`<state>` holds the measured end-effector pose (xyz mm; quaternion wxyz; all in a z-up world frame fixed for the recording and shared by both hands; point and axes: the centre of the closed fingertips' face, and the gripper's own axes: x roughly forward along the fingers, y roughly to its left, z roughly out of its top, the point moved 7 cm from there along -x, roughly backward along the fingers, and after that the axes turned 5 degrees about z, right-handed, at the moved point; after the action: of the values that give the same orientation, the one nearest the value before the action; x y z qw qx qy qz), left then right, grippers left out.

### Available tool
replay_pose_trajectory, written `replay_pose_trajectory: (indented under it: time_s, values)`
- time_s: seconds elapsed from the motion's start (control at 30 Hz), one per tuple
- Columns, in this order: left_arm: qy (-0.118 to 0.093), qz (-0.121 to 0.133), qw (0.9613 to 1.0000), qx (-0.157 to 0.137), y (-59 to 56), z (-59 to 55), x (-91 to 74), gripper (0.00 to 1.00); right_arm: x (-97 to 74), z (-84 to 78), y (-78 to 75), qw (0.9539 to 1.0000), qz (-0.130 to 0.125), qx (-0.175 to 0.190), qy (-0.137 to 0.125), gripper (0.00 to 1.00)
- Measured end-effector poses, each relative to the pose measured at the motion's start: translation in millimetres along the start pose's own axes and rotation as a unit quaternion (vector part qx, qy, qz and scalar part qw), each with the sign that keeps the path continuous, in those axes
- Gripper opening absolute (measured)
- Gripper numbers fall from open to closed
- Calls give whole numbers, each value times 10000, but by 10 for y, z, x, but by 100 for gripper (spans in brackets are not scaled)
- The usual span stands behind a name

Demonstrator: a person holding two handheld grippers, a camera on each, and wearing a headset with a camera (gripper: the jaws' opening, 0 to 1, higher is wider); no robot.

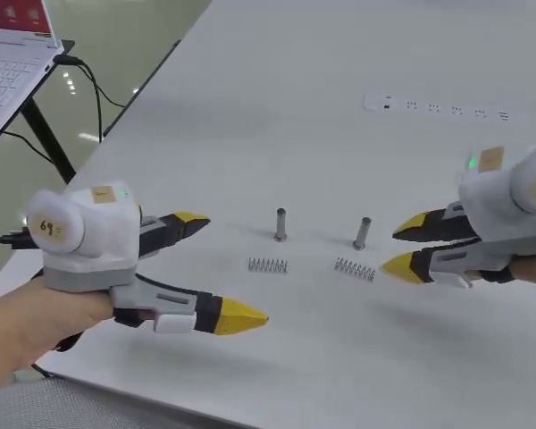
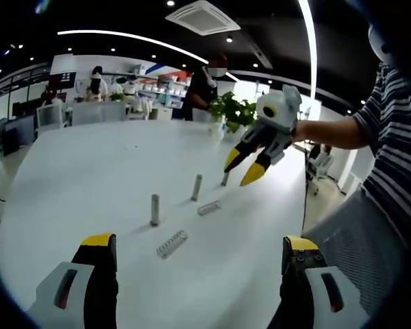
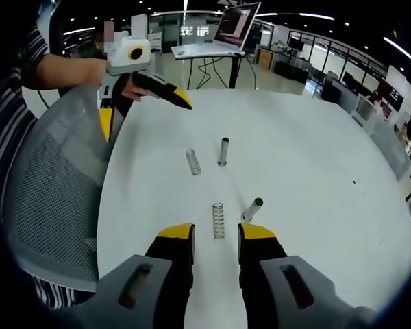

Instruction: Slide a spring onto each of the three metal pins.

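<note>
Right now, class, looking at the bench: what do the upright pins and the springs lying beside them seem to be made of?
The pins look like steel: smooth grey cylinders with a dull shine. The springs look like thin metal wire, probably steel, wound in open grey coils.

Laptop (image 1: 9, 45) cut by top-left edge. Right gripper (image 1: 393, 248) body runs off right edge. Power strip (image 1: 442, 107) blurred, sockets uncountable. Distant people (image 2: 99, 83) too small to make out.
</note>
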<state>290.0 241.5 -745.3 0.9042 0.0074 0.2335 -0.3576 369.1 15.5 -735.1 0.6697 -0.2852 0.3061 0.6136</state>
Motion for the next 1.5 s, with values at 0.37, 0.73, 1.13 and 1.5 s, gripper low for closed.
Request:
replay_pose_trajectory:
  time_s: [0.37,0.73,1.13,1.5]
  values:
    - [75,-26,10000,46,-6,-21,3,98,302,-50,-36,9988,272,-36,397,20]
    - [72,-28,10000,42,-9,-28,12,98,450,-93,-95,9976,366,9,588,18]
    - [84,-31,10000,40,-4,-37,21,98,540,-169,-154,9961,424,78,771,17]
    - [87,-45,9999,36,-15,-40,24,98,606,-176,-142,9950,443,29,894,13]
